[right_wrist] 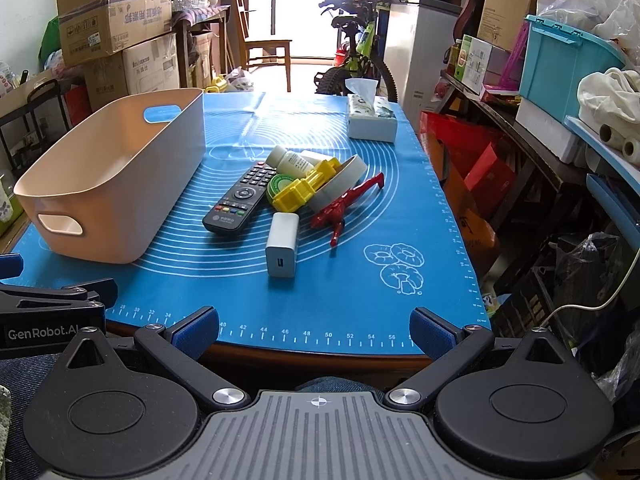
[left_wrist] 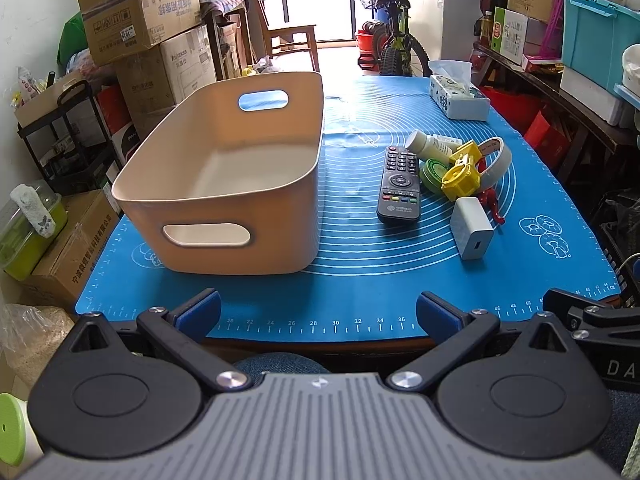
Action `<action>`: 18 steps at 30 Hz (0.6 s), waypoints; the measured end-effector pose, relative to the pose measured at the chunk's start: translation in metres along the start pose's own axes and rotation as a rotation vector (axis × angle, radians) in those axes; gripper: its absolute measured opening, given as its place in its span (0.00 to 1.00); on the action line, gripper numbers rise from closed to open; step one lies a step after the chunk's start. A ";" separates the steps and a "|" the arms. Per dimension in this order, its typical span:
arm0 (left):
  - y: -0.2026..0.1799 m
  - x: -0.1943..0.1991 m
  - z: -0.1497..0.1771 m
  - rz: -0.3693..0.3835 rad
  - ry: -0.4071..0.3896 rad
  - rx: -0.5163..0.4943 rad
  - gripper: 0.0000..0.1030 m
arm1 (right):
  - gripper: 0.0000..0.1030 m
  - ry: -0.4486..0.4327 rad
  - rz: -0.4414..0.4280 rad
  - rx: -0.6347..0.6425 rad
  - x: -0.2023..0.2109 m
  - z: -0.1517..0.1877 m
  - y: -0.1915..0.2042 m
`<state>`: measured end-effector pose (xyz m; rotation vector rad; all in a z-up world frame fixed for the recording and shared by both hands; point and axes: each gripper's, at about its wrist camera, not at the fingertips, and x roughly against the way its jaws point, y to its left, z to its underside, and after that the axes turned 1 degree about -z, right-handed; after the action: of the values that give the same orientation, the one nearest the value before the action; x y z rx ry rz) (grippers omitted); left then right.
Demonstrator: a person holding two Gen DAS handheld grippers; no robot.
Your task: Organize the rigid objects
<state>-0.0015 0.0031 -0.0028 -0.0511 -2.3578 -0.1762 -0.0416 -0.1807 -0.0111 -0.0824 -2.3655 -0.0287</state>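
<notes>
Both grippers hung spread, empty, at near tabletop edge: left gripper [left_wrist: 318, 312], right gripper [right_wrist: 314, 326]. Bin [left_wrist: 224, 184] stood empty, frame left. Remote [right_wrist: 239, 203] lay centre frame, long axis running away and rightward from right gripper, judged nearer arm.
</notes>
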 end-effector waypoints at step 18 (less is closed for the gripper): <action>-0.001 -0.002 -0.002 -0.001 0.003 0.002 0.99 | 0.97 0.002 0.003 0.003 0.001 -0.001 0.002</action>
<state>0.0012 0.0017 -0.0025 -0.0483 -2.3545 -0.1745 -0.0415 -0.1791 -0.0102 -0.0842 -2.3633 -0.0238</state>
